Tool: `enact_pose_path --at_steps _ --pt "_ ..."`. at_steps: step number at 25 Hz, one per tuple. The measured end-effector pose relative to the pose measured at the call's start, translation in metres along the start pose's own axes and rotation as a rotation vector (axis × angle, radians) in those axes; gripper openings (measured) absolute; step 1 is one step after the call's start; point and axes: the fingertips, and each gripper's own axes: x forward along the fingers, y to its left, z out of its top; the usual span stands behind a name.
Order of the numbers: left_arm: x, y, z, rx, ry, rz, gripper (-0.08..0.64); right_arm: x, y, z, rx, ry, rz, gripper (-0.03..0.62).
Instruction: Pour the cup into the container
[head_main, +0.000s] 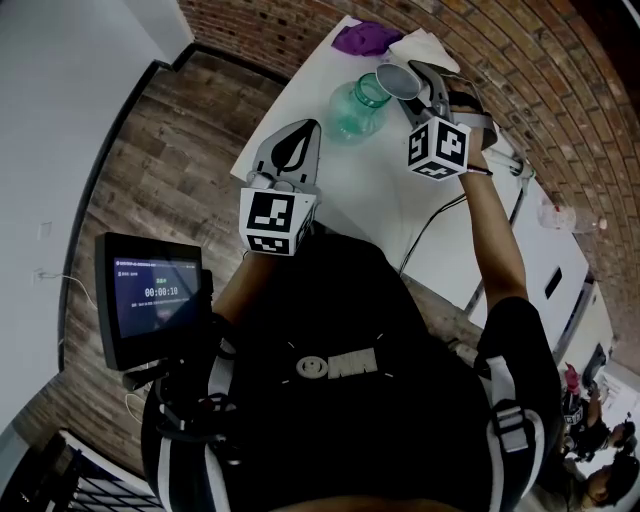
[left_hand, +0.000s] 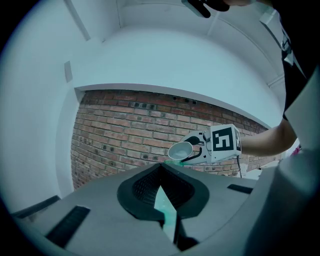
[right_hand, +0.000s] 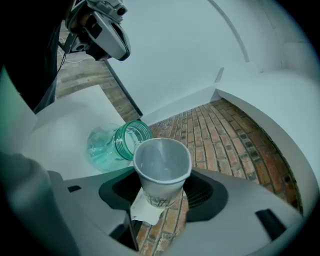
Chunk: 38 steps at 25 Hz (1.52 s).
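A white paper cup (head_main: 396, 79) is tipped on its side with my right gripper (head_main: 408, 82) shut on it. Its mouth hangs just above the open mouth of a green glass jar (head_main: 354, 108) that stands on the white table (head_main: 350, 190). In the right gripper view the cup (right_hand: 161, 169) faces the camera and looks empty, with the jar (right_hand: 116, 143) just behind it. My left gripper (head_main: 292, 142) hovers at the table's near edge, shut and holding nothing. The left gripper view shows the cup (left_hand: 180, 150) a little beyond my shut left gripper (left_hand: 161, 169).
A purple cloth (head_main: 364, 38) and a white napkin (head_main: 424, 46) lie at the table's far end. A dark cable (head_main: 432, 218) runs over the table on the right. A screen (head_main: 156, 292) on a stand is at my left. Brick and wood floor surround the table.
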Motion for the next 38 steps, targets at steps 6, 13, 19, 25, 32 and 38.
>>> enact_pose_path --at_steps 6,13,19,25,32,38 --pt "0.0001 0.0003 0.0008 -0.004 -0.003 0.001 -0.002 -0.0009 -0.0010 0.0024 -0.045 0.005 -0.013 0.264" --pt "0.0002 0.0009 0.0015 -0.005 -0.007 0.002 -0.002 -0.0010 -0.0007 0.0033 -0.091 0.016 -0.022 0.264" --pt "0.0008 0.0011 0.0022 -0.007 -0.005 0.004 -0.002 0.0004 -0.0014 0.0028 -0.107 0.019 -0.024 0.264" --pt "0.0005 0.0028 0.0058 -0.008 -0.015 0.012 -0.002 0.0016 -0.0016 0.0022 -0.125 0.022 -0.029 0.264" --pt "0.0020 0.0035 0.0050 -0.010 -0.014 0.010 -0.002 0.0035 -0.0011 0.0026 -0.162 0.029 -0.031 0.264" --pt "0.0025 0.0037 0.0071 -0.012 -0.017 0.012 -0.002 0.0051 -0.0034 0.0031 -0.188 0.031 -0.032 0.264"
